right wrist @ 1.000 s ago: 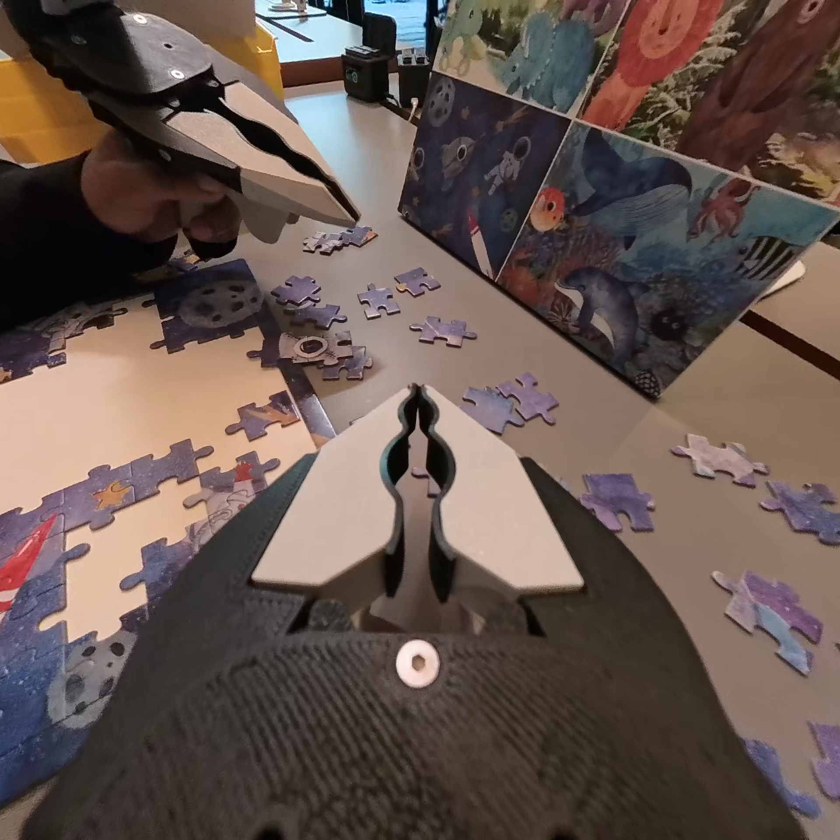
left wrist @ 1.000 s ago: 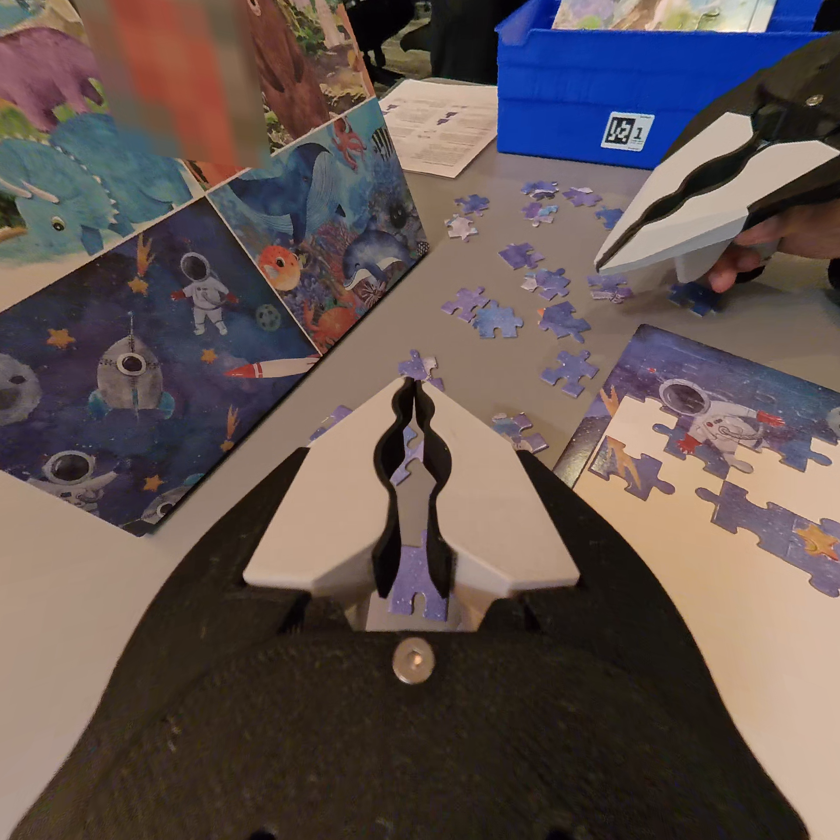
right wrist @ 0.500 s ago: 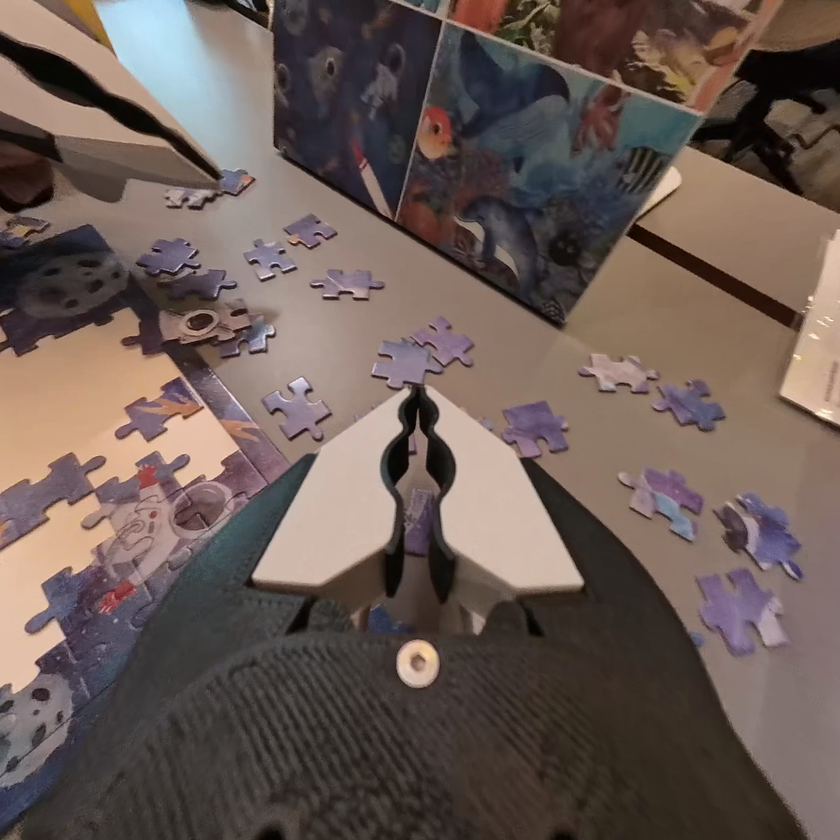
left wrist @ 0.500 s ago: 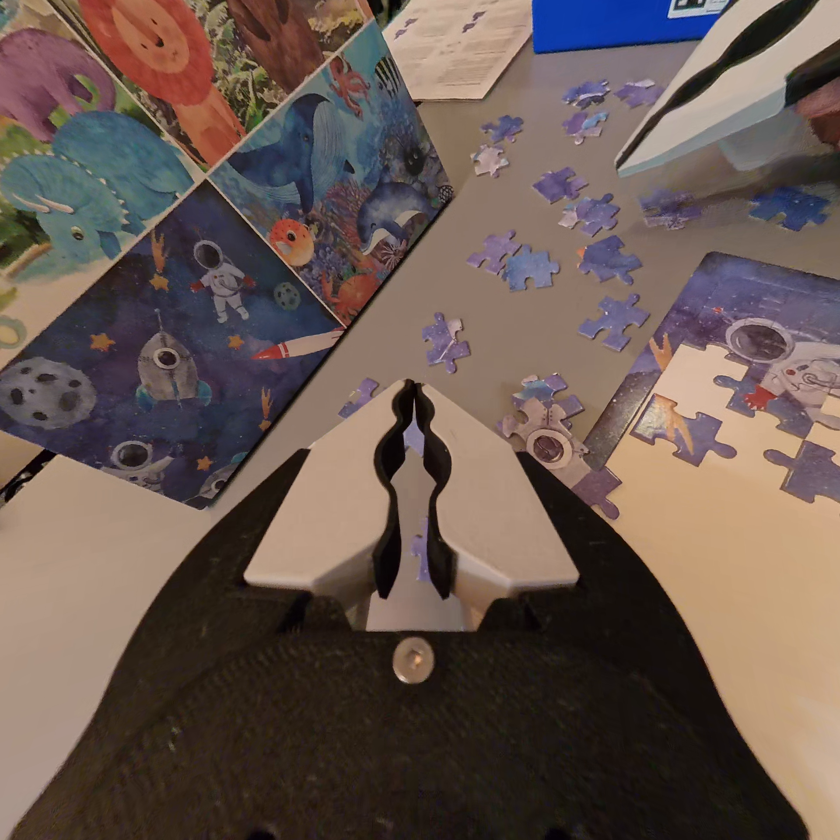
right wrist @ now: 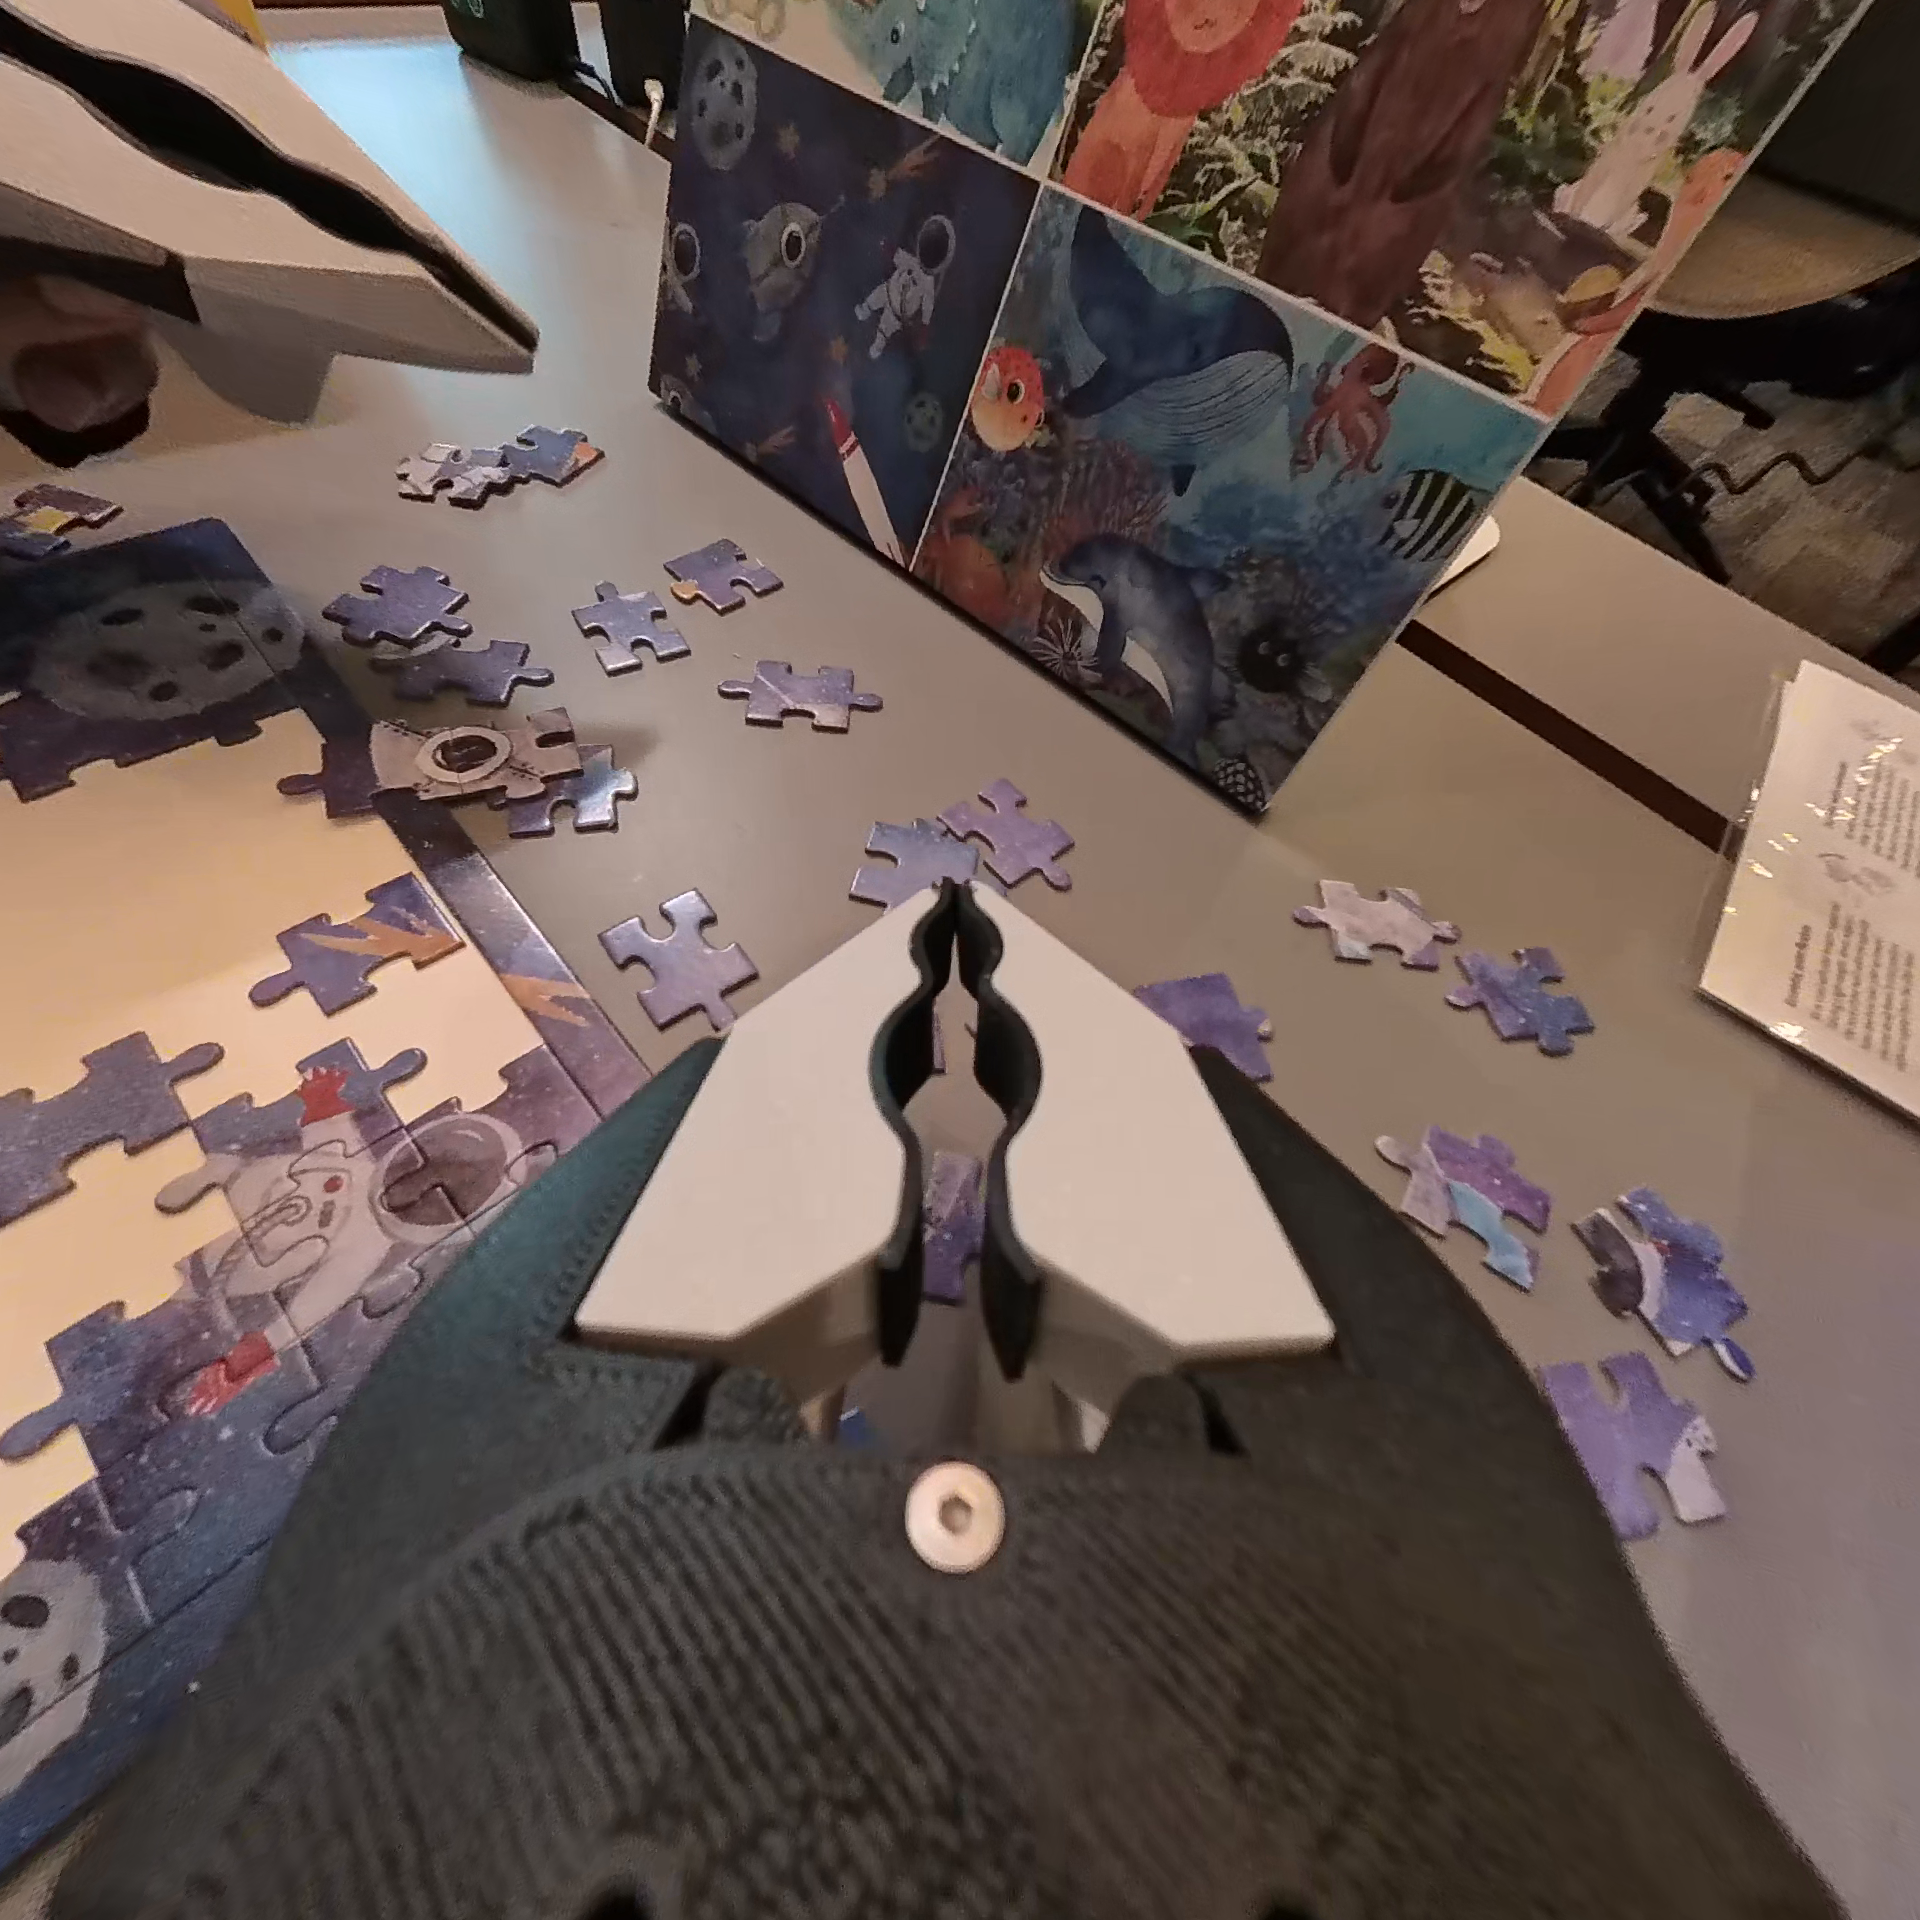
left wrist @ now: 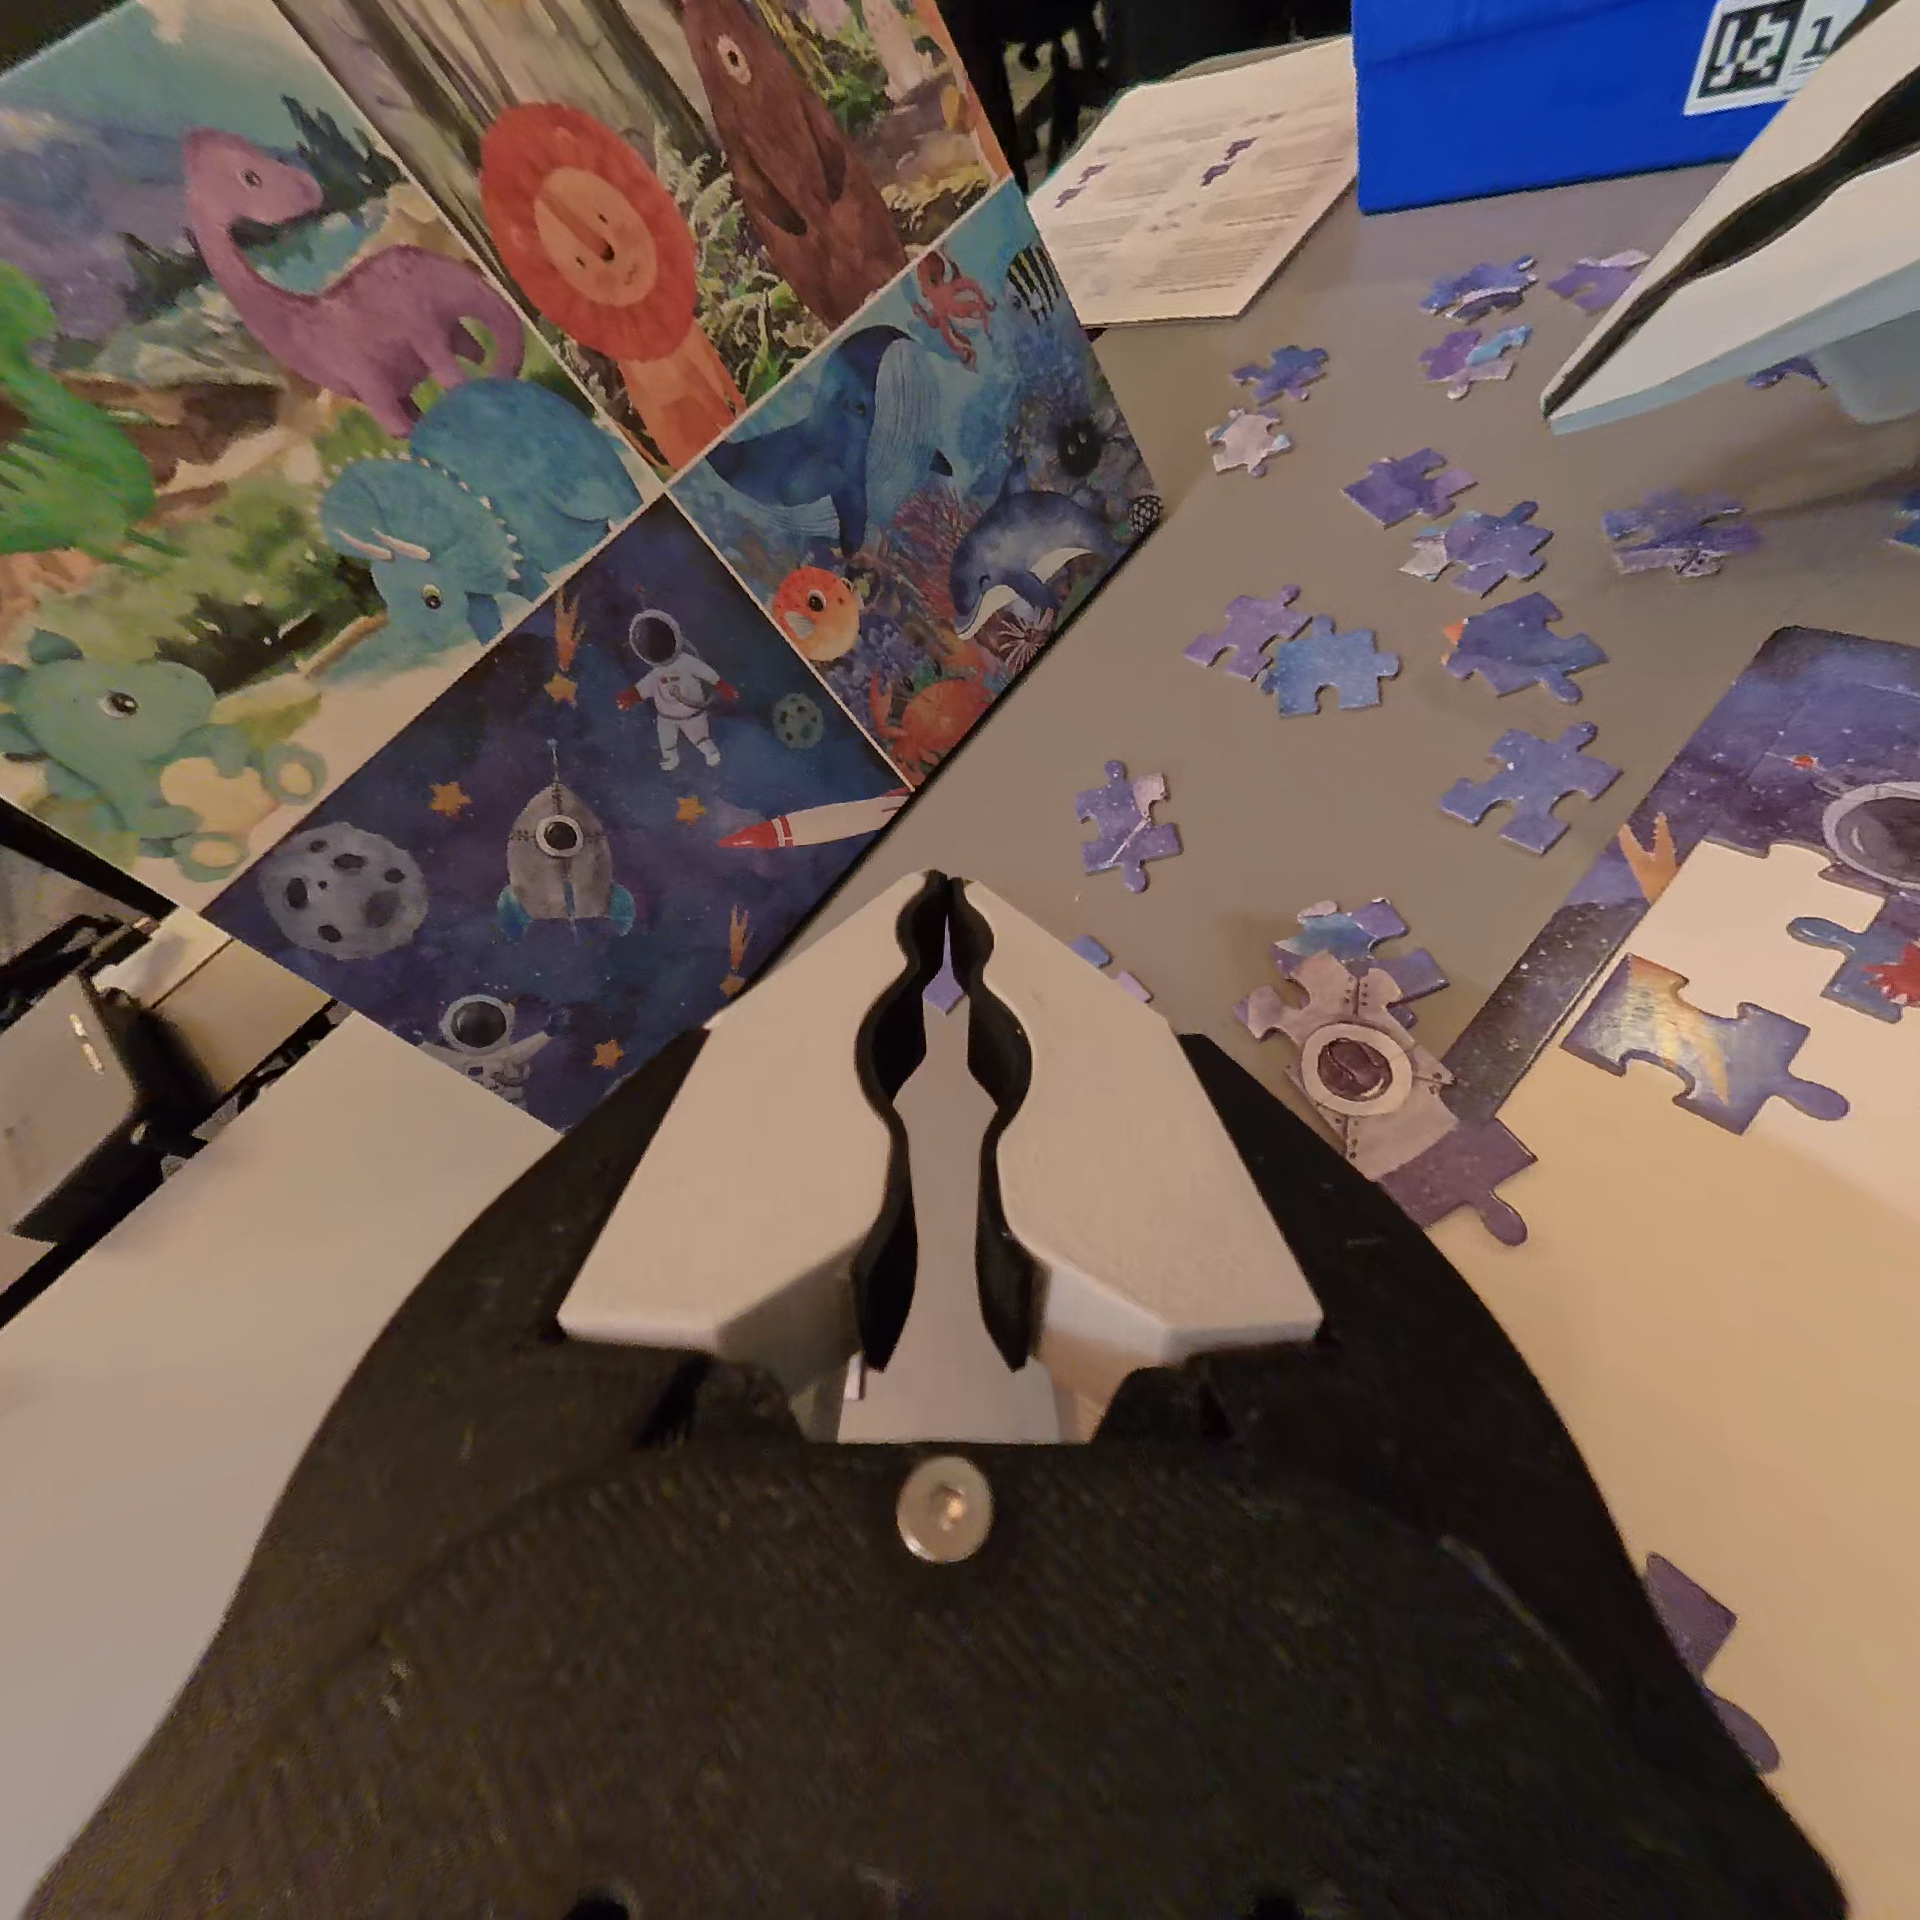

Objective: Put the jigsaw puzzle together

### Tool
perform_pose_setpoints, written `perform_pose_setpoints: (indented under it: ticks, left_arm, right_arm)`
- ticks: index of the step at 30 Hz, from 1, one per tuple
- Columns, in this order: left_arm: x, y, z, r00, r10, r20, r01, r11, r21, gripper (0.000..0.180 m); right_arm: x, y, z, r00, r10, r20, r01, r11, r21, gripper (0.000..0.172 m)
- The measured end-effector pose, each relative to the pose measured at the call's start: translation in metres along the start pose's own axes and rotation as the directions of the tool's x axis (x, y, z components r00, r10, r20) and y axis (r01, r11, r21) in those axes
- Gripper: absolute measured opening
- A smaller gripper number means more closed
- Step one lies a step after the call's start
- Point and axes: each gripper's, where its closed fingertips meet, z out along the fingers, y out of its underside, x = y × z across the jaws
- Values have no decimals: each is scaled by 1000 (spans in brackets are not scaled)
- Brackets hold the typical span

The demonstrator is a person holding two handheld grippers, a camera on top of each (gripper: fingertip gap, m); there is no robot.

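Both pairs of jaws are closed tip to tip with nothing held. At mid-frame the left gripper (left wrist: 945,883) hangs over the grey table (left wrist: 1299,821), near a loose purple puzzle piece (left wrist: 1127,826). Just beyond the right gripper (right wrist: 954,891) lie two blue pieces (right wrist: 920,857), perhaps overlapping. The puzzle board (right wrist: 135,935) fills the left side.

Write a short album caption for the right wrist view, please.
Closed right gripper poised over loose purple puzzle pieces beside a half-built space puzzle.
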Motion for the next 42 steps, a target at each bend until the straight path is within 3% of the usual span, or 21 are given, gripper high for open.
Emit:
perform_pose_setpoints:
  ticks: [15,23,29,34,42]
  left_arm:
    - [-13,-3,-5,997,-74,7,74,996,49,0]
    - [-32,-8,-16,979,-205,-18,206,972,114,2]
    - [-35,-9,-32,976,-215,-37,218,964,151,11]
    - [-23,-9,-55,984,-171,-43,176,966,191,12]
    - [-11,-9,-89,969,-235,-74,246,914,324,16]
  right_arm:
    - [13,-5,-6,998,-21,-53,24,999,43,0]
    - [17,-21,-17,999,48,-27,-43,987,157,0]
    - [32,-26,-32,994,37,-99,-13,973,229,0]
    - [40,-26,-51,987,106,-120,-61,941,333,0]
    - [39,-30,-76,968,249,-26,-205,848,488,0]
